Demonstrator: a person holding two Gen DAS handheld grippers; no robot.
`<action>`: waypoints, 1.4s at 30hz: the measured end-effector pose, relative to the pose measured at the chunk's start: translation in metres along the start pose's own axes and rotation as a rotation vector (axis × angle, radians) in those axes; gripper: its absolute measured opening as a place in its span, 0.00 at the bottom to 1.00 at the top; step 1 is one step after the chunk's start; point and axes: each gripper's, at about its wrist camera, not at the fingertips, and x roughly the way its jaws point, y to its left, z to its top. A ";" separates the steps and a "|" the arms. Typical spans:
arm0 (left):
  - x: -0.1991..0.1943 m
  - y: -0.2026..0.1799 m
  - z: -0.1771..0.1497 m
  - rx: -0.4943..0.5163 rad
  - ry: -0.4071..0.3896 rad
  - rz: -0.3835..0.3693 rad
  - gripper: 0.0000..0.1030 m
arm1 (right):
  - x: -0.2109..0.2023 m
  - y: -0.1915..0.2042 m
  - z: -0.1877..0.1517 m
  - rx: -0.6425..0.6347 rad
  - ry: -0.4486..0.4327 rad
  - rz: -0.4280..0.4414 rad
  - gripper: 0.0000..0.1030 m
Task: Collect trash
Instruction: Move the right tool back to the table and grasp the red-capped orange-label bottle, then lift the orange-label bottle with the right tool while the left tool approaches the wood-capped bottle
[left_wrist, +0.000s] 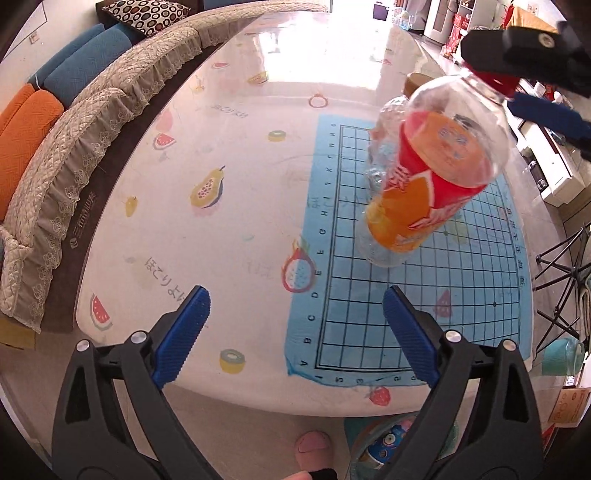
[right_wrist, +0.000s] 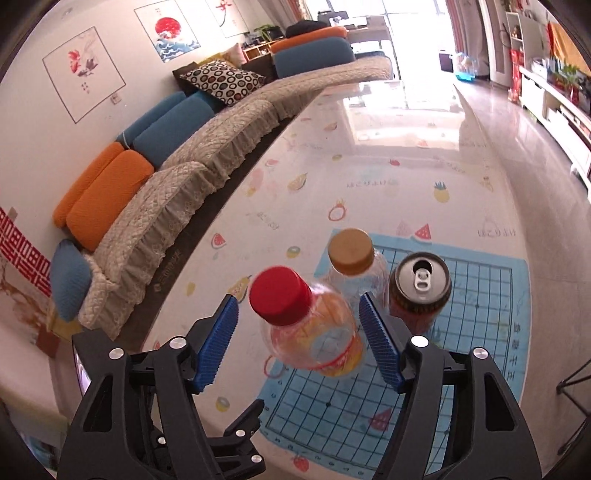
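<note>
My left tool hangs spread and empty. The red-capped juice bottle tilts over the counter's grid mat, its neck inside my right tool (pinched? can't tell). It looks light, slick and crushable, so I'd grip the stiff neck.

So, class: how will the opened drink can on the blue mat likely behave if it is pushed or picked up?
The can has its tab popped, so it is probably light and may spill dregs. Standing upright, tall and narrow, it might tip if pushed high. Its thin metal wall probably dents easily.

A long sofa with blue and orange cushions lines a white wall. Daylight glares off the glossy floor.
</note>
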 end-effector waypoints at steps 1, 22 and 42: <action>0.001 0.002 0.000 -0.005 0.002 -0.004 0.90 | 0.004 0.002 0.001 -0.012 0.010 -0.004 0.51; 0.004 -0.012 0.041 0.041 -0.057 -0.032 0.90 | -0.047 -0.048 -0.016 0.048 -0.058 -0.095 0.31; 0.030 -0.067 0.105 0.126 -0.119 -0.054 0.93 | -0.060 -0.100 -0.023 0.181 -0.060 -0.094 0.31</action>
